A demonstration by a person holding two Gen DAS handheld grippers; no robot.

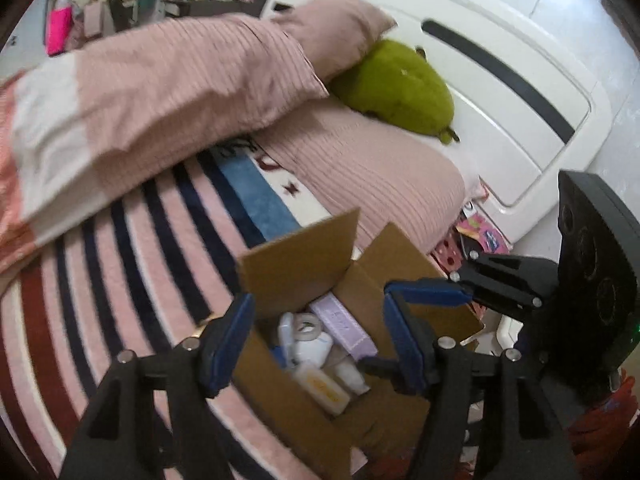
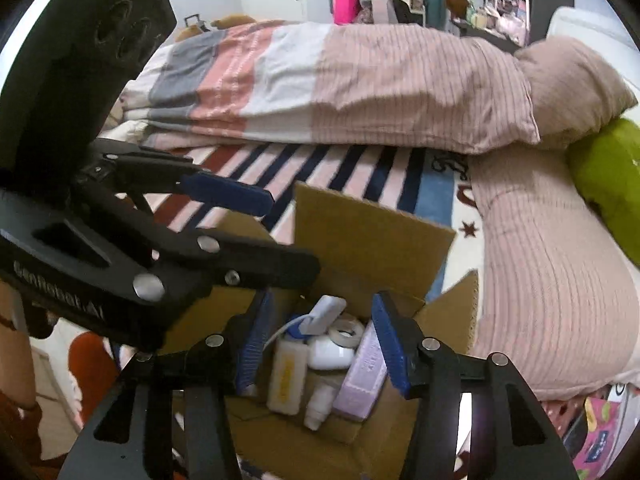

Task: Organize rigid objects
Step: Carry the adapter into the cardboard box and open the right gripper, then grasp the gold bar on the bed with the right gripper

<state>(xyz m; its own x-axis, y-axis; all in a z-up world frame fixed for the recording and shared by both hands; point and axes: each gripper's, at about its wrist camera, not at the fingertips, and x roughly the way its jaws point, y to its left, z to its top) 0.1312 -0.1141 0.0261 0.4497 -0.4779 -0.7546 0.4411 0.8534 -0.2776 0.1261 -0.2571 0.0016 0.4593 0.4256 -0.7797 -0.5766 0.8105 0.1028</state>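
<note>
While both your grippers, left (image 1: 316, 340) and right (image 2: 320, 344), hover spread and empty over the box (image 2: 360, 236) at the bed's (image 1: 132, 240) edge, note items inside: purple carton (image 2: 362, 376) is stiff, light; pinch long sides. Bottles prob. slippery.

A striped bed (image 1: 132, 232) carries an open cardboard box (image 1: 296, 260), pillows (image 1: 168, 92) and green plush (image 1: 396, 88).

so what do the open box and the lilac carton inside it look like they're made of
Open box: plain brown corrugated cardboard, matte; fluting seems to show along a flap edge. Lilac carton: probably thin printed paperboard, smooth with a slight sheen, judging by its crisp folded edges.
</note>
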